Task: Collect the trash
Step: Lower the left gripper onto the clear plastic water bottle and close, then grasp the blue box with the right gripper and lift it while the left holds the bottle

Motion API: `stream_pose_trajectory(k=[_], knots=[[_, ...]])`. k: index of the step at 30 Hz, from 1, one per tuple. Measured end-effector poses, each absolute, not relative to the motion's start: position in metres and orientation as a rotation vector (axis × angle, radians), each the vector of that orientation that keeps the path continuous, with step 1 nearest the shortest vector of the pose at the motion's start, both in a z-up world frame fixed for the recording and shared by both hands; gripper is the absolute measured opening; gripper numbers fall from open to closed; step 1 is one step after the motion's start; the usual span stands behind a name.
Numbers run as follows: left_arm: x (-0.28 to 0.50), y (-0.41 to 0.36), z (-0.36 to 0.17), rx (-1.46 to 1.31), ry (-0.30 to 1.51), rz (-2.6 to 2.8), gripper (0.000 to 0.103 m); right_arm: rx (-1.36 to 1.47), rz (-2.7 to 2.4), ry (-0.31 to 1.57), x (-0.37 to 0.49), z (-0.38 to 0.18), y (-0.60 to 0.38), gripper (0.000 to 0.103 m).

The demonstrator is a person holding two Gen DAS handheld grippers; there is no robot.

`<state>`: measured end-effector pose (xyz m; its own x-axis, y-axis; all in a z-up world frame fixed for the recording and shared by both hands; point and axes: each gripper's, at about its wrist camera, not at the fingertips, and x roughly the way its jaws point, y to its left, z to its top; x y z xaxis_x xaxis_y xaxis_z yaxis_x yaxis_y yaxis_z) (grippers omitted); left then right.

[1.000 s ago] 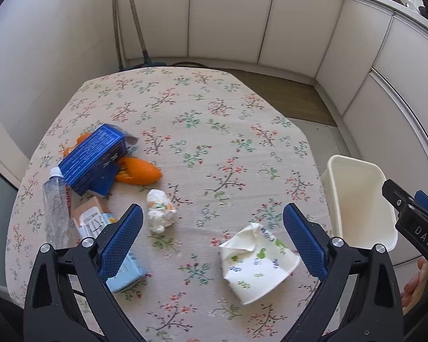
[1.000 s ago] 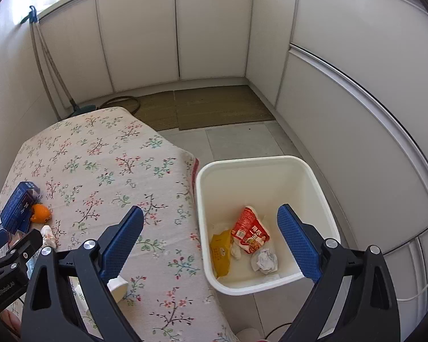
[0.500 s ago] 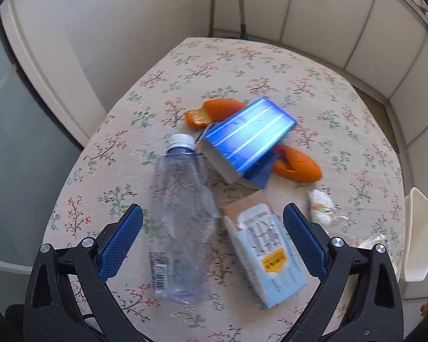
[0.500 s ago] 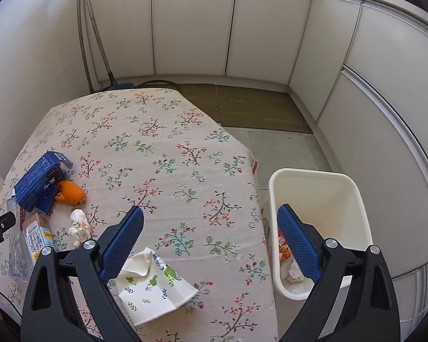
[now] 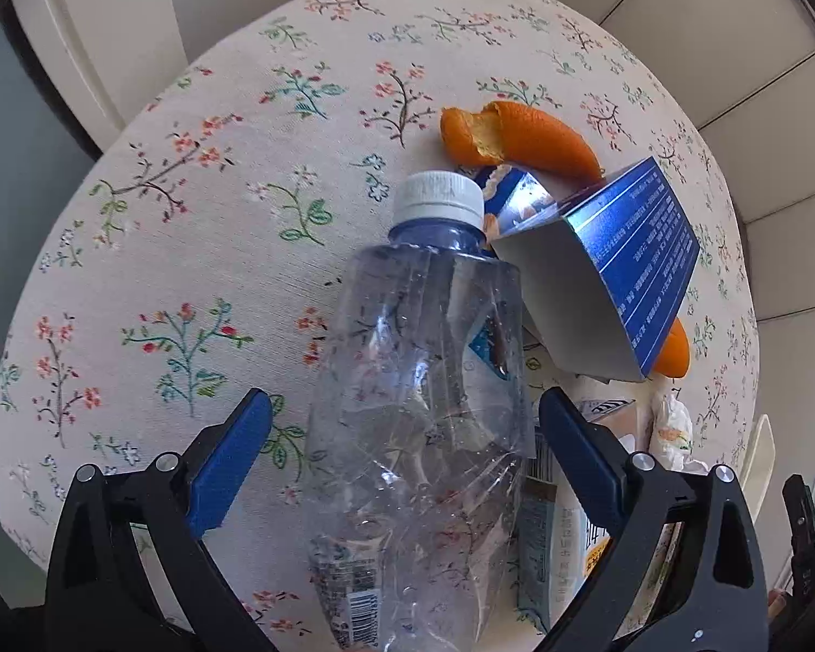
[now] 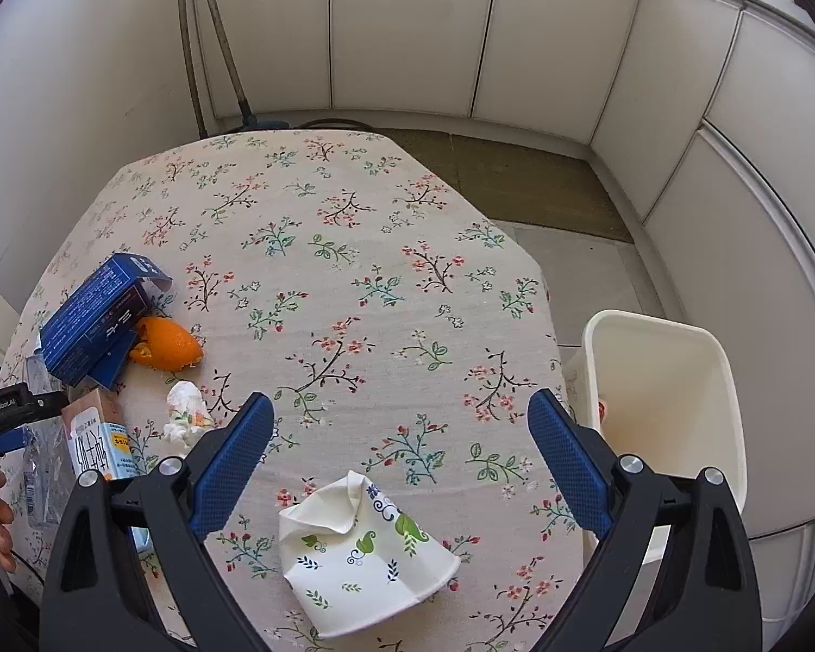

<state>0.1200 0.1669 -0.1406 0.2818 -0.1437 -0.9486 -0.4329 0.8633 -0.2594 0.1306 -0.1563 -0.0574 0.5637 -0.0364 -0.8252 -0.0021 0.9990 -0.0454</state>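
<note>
A crushed clear plastic bottle point(image 5: 418, 396) with a white cap lies on the floral tablecloth point(image 5: 190, 190). My left gripper point(image 5: 405, 434) is open, its jaws either side of the bottle's body, not touching it. To its right lie a blue box point(image 5: 625, 271), orange peel point(image 5: 521, 136), a drink carton point(image 5: 565, 532) and a crumpled tissue point(image 5: 671, 429). My right gripper point(image 6: 399, 445) is open and empty above the table, just behind a crushed paper cup point(image 6: 364, 549). The white bin point(image 6: 674, 402) stands on the floor to the right.
In the right wrist view the blue box point(image 6: 95, 318), orange peel point(image 6: 168, 350), tissue point(image 6: 185, 413) and carton point(image 6: 100, 445) cluster at the table's left. White cabinet panels ring the room. A mop handle point(image 6: 223, 43) leans on the far wall.
My left gripper has dropped down and forward over the bottle, which now lies between its jaws. My right gripper has swung left from the bin, over the table toward the paper cup.
</note>
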Motion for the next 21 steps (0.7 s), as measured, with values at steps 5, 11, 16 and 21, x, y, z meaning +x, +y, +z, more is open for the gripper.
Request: stream_pose_trajectory(k=[5, 11, 16, 21], knots=[[0.117, 0.162, -0.134, -0.486, 1.285, 0.19, 0.074, -0.065, -0.007, 0.978, 0.135, -0.062, -0.147, 0.092], [0.098, 0.175, -0.124, -0.552, 1.264, 0.154, 0.072, 0.044, 0.082, 1.046, 0.143, -0.067, -0.141, 0.092], [0.089, 0.187, -0.096, -0.566, 1.159, 0.154, 0.072, 0.159, 0.173, 1.143, 0.154, -0.074, -0.118, 0.092], [0.084, 0.19, -0.07, -0.532, 1.068, 0.145, 0.072, 0.328, 0.251, 1.222, 0.167, -0.077, -0.077, 0.092]])
